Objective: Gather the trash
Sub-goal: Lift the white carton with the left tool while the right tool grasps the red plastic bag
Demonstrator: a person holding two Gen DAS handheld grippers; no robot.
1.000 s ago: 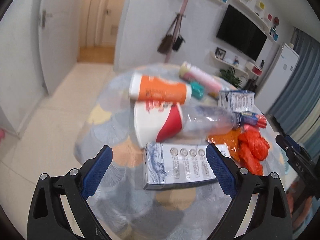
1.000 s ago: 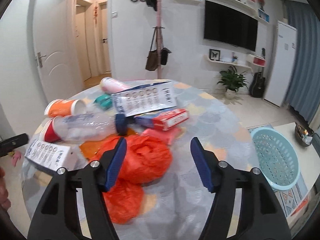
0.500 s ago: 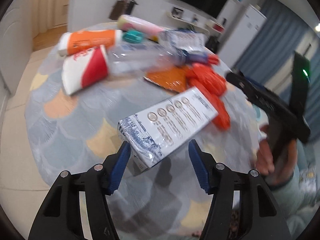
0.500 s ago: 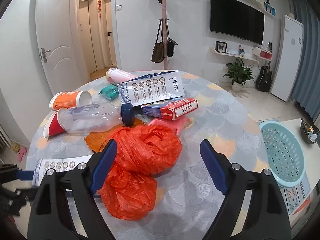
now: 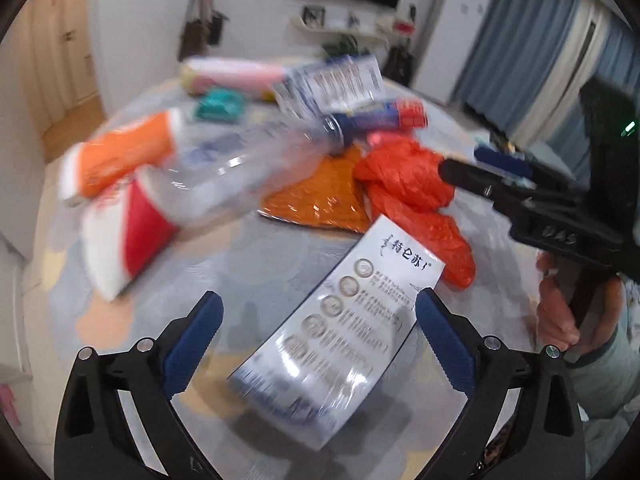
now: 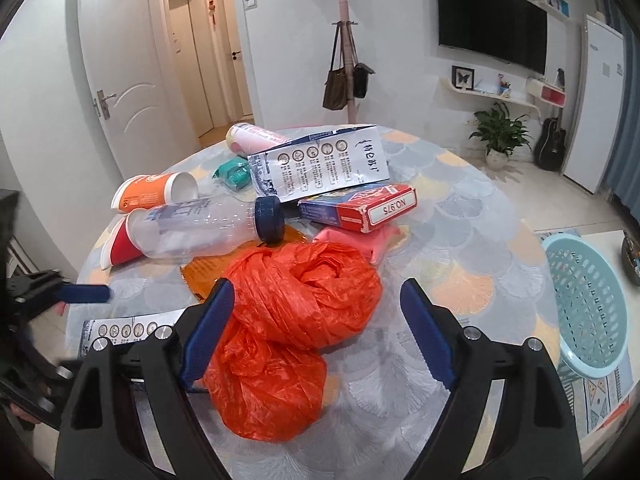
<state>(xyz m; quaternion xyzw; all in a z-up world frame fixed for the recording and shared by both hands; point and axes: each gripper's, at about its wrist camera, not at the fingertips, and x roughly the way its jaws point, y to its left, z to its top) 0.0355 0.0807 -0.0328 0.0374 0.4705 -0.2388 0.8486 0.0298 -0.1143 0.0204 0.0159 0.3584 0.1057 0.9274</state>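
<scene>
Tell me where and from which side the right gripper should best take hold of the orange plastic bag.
Probably the upper knotted bulge of the orange plastic bag, from above and the near side. It lies crumpled on the table directly ahead of the right gripper, whose open jaws already straddle it. That bunched mass gives soft folds to pinch; the lower lobe is flatter, and the clear bottle crowds the far side.

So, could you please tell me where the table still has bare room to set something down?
Bare table runs along the right side, between the orange bag and the edge nearest the basket. The left and far side is crowded: bottle, cups, cartons.
</scene>
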